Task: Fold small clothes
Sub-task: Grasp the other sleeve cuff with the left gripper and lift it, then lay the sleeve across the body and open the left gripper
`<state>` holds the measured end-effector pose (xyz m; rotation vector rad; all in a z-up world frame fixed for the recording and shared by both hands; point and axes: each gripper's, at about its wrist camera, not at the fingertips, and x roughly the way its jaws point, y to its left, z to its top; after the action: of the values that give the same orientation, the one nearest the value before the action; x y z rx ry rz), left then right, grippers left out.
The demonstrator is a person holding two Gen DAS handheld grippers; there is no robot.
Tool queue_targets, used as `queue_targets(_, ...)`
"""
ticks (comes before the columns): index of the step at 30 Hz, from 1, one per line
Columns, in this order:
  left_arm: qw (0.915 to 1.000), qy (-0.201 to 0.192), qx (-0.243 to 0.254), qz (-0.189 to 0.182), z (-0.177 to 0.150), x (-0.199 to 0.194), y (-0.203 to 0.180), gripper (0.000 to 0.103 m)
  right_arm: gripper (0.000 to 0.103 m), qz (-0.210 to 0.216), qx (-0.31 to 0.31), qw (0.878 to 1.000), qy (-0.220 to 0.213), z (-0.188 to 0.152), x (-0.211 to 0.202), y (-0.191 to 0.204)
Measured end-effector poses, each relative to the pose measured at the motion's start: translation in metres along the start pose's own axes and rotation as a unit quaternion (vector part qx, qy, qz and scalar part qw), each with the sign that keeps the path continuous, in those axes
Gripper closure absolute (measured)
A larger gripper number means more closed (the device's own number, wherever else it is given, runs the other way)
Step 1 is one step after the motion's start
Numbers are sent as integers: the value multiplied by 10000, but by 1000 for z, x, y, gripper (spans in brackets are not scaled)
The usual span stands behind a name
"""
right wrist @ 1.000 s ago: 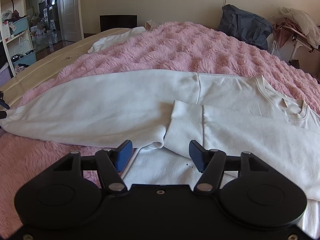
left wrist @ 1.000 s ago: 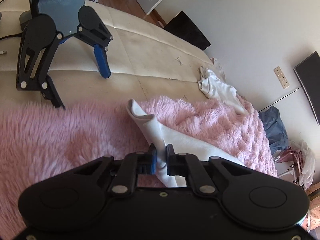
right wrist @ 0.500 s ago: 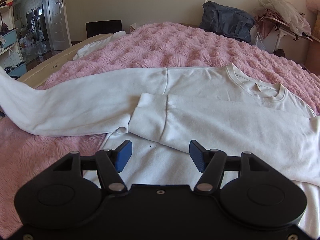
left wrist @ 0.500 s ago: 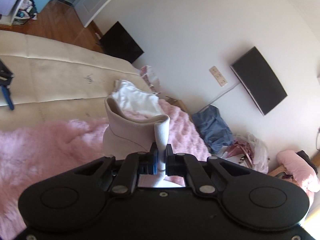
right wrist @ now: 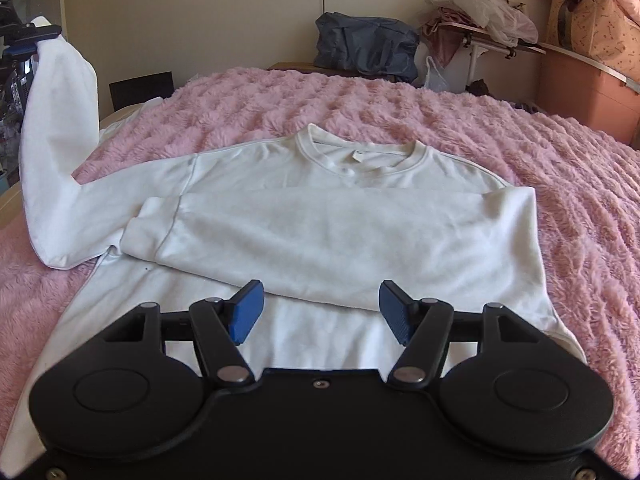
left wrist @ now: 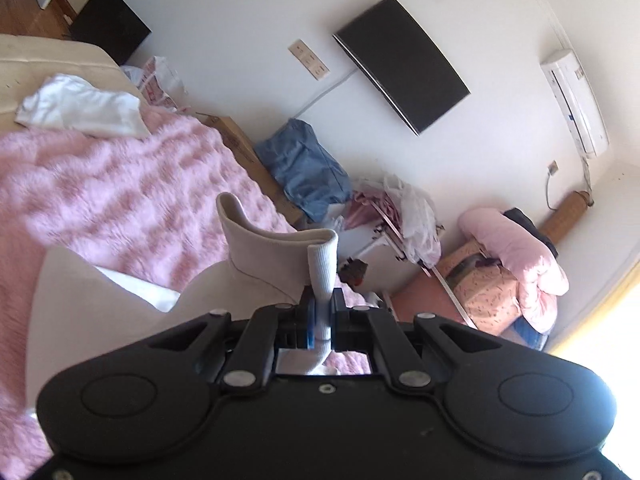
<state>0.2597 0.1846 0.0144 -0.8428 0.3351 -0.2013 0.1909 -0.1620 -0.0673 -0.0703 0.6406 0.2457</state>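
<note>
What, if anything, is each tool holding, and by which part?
The left tool grips the white sweatshirt by the ribbed cuff of one sleeve, lifted off the bed. The right tool is open and holds nothing.

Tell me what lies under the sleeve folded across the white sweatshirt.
Under the folded sleeve is the chest of the white sweatshirt, spread on the pink blanket. The collar shows above it, the hem area below. The chest directly beneath is covered.
</note>
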Motion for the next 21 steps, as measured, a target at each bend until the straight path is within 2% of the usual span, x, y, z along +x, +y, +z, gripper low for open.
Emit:
queue_targets(6, 9969, 552, -39, -552, -71, 72, -55, 100, 39, -383, 202, 9991, -44, -12, -17, -61)
queue_targets(11, 9908, 1133, -23, -744, -141, 131, -92, 100, 39, -601, 429, 9973, -49, -23, -25, -103)
queue_targets(17, 9807, 1861, 243, -546, -234, 191, -107, 100, 39, -707, 681, 9952, -32, -38, -28, -138)
queue_targets(21, 9753, 2141, 445, -316, -275, 224, -100, 100, 39, -762, 815, 9938, 41, -49, -25, -155)
